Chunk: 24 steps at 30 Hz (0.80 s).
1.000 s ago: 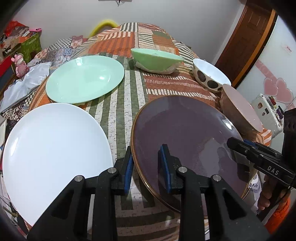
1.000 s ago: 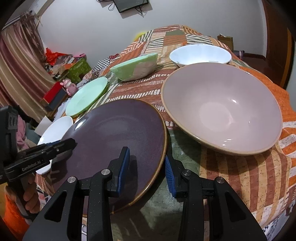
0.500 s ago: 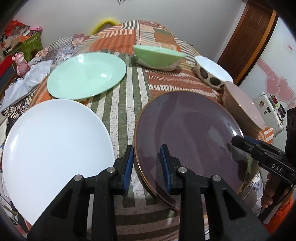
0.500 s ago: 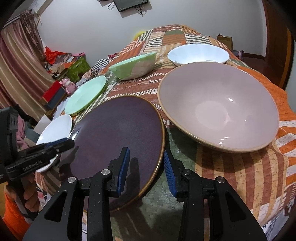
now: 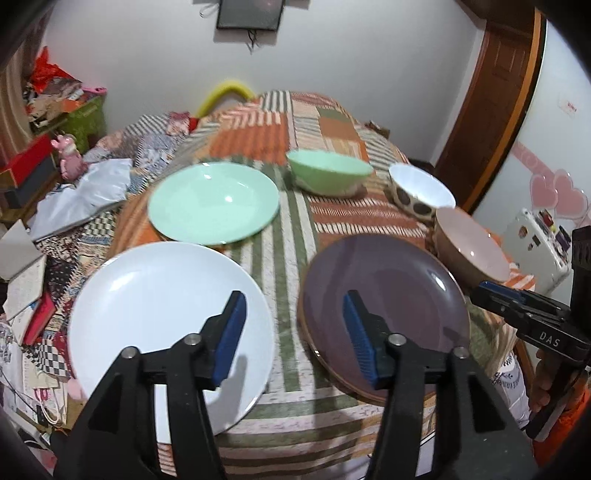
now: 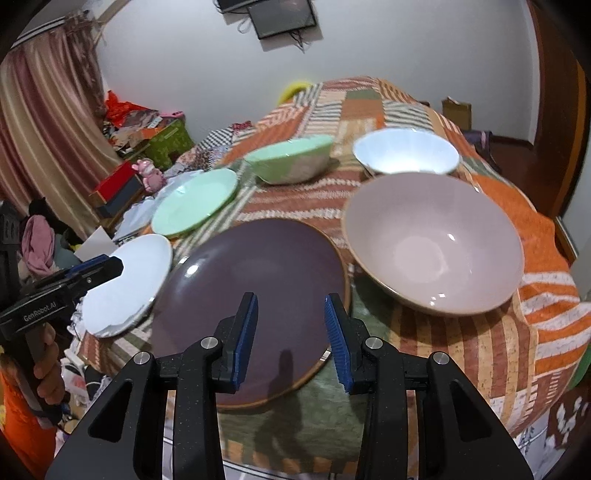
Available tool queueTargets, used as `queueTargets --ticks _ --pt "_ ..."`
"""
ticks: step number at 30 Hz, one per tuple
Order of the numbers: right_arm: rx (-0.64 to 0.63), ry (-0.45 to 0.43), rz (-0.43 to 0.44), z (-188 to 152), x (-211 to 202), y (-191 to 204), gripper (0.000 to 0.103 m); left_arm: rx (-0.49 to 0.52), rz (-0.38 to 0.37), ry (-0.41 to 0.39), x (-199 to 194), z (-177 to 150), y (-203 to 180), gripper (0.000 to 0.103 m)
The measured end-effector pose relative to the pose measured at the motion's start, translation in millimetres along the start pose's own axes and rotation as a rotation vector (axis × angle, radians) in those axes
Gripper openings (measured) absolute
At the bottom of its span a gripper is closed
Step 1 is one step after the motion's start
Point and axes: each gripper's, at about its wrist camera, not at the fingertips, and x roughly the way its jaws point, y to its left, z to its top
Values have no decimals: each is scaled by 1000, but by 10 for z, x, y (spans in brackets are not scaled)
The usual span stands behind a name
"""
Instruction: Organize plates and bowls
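While the left tool [image 5: 291, 332] hangs above the patchwork cloth [image 5: 284, 258], its jaws are opening, nothing between them; blue pads frame the strip of cloth between two plates. Right tool [image 6: 290, 332]: jaws apart in its own view, nothing clamped, and the near rim of the purple plate shows through the gap below the pads without touching them.

Layout on the counter:
- White plate [image 5: 162, 314]: near left, flat on the cloth, overhanging the near edge a bit.
- Purple plate [image 5: 391, 302]: near right, brown rim, just beside the white plate, with a strip of cloth between.
- Mint plate [image 5: 214, 203]: behind the white plate, rims close together; contact can't be confirmed.
- Mint bowl [image 5: 328, 175]: upright, behind and right of the mint plate.
- White bowl with dark spots [image 5: 421, 192]: right of the mint bowl.
- Pink bowl [image 6: 432, 243]: largest, upright, just right of the purple plate, rims near.

Cross views: the right tool's tip enters the left wrist view at the right edge, beyond the purple plate's rim, off the plate. The left tool appears in the right wrist view at far left, held by a hand [image 6: 46, 365], its tip over the white plate.

Off the counter, left: pink toy [image 5: 68, 158], green box [image 5: 85, 118], curtain [image 6: 40, 129]. Wall screen [image 6: 282, 16] above.
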Motion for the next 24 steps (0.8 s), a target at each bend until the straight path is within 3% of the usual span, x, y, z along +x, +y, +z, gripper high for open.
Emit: queueTargets --ticks 9,11,13,24 --pt "-139 -8 36 131 56 428 35 -32 74 -70 -351 22 282 75" --pt "-157 -7 53 169 96 520 40 -40 91 -73 -392 25 361 81" --pt "-166 -10 67 187 121 590 58 -49 114 -72 -422 16 465 84" --pt "-243 38 126 300 536 1093 61 -116 189 -23 -402 -145 1059 84"
